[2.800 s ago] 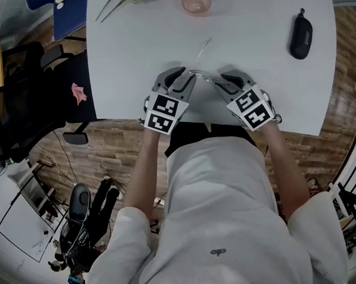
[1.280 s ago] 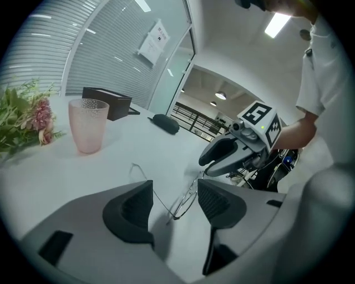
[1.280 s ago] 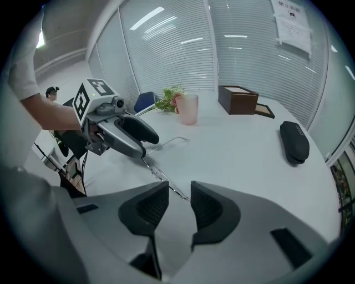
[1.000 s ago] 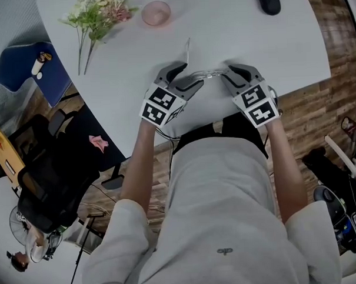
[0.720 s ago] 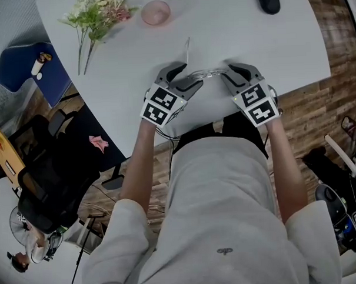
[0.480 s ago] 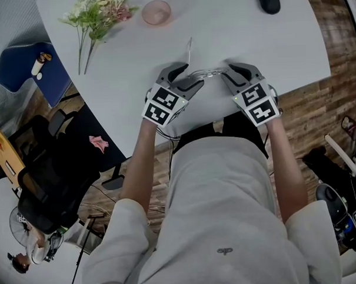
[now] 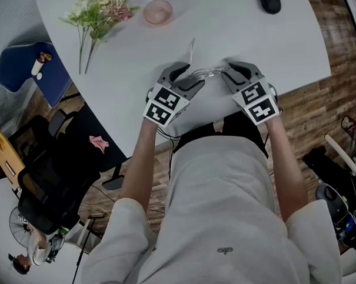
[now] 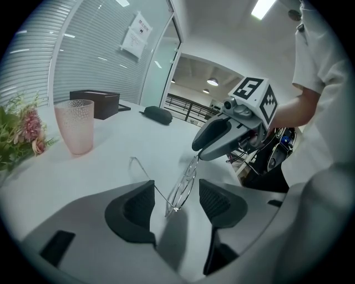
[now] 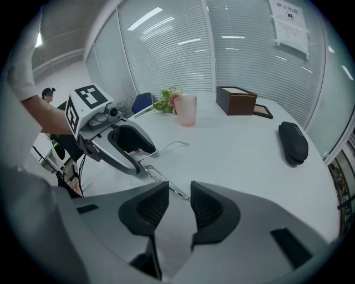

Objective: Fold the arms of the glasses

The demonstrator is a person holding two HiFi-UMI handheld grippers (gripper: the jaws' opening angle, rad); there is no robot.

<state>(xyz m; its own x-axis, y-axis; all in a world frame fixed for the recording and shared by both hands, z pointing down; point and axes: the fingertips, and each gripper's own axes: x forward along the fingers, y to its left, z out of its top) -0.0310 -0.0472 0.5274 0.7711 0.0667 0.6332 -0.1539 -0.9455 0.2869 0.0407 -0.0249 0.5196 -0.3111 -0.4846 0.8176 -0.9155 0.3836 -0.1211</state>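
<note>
We held glasses by one end in clenched right claw, upright on worktop. Our left claw released, straddling other hinge. Unfolded arm pointed away past its left jaw.

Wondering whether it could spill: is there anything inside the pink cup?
From above, the pink cup looks empty; only its pink bottom shows. From the side, its frosted wall hides the inside, so a little clear liquid cannot be ruled out.
</note>
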